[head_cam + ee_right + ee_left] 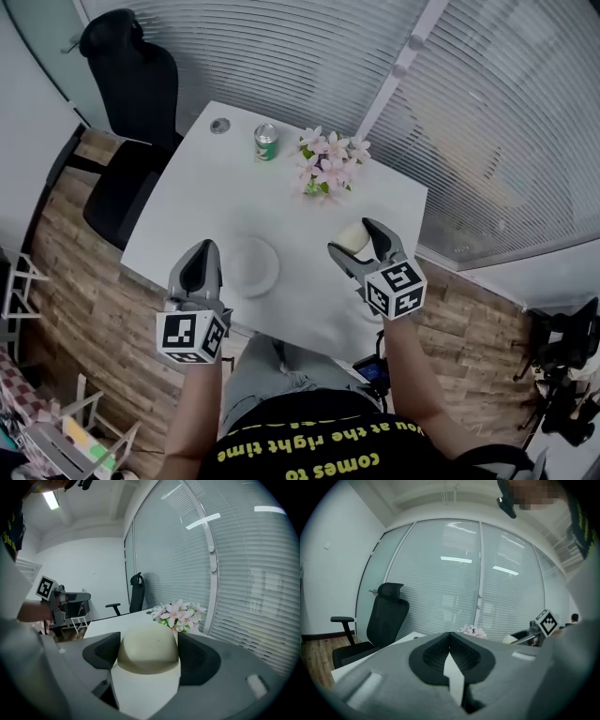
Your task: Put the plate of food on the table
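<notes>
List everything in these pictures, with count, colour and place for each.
table: one, white, centre of the head view
plate: one, white, empty, near edge of the table, between the two grippers
can: one, green, far side of the table
flowers: one bunch, pink, just right of the can
bun: one, cream, above the table, held off it
chair: one, black, at the table's far left corner
blinds: grey, behind the table
floor: brown wood, around the table
left gripper: one, grey, shut, empty, left of the plate
right gripper: one, grey, shut on the bun, right of the plate
</notes>
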{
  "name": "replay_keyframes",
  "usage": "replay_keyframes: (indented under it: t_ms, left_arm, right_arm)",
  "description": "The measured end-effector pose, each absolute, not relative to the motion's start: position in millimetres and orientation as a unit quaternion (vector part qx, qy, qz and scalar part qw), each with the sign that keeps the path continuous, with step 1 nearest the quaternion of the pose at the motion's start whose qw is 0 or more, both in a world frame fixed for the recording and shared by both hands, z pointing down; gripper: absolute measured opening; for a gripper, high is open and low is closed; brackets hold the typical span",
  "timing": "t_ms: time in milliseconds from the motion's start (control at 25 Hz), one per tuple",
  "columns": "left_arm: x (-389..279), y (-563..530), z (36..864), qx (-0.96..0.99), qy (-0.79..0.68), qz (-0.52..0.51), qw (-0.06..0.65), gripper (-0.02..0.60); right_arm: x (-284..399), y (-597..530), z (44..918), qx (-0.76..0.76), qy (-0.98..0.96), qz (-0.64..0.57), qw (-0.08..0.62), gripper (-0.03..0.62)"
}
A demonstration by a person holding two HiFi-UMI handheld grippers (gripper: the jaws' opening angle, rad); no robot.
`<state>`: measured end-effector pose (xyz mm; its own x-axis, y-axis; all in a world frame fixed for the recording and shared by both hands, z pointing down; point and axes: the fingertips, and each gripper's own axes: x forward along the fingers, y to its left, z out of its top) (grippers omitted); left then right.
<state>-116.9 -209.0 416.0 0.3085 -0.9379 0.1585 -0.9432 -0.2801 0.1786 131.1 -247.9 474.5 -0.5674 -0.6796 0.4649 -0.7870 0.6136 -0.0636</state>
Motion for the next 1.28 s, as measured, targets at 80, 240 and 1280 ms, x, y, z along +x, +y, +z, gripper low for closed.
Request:
replay_keyframes:
  t_ms: [80, 240, 1280]
  left_arm:
    - [-118, -206, 412, 0.800, -0.588, 0.007, 0.117, 0.000]
    - [-119, -197, 408, 0.801, -0.588, 0.009, 0.113, 0.000]
    - [-203, -121, 396, 0.715, -0.693, 0.010, 0.091, 0.000]
  right_arm:
    - [128, -244, 468, 0.418, -0.877, 0.125, 0.202, 0.388]
    - [124, -238, 453, 0.416, -0.881, 0.112, 0.196, 0.388]
    - [7, -222, 431, 0.275, -0.940, 0.070, 0.188, 0.388]
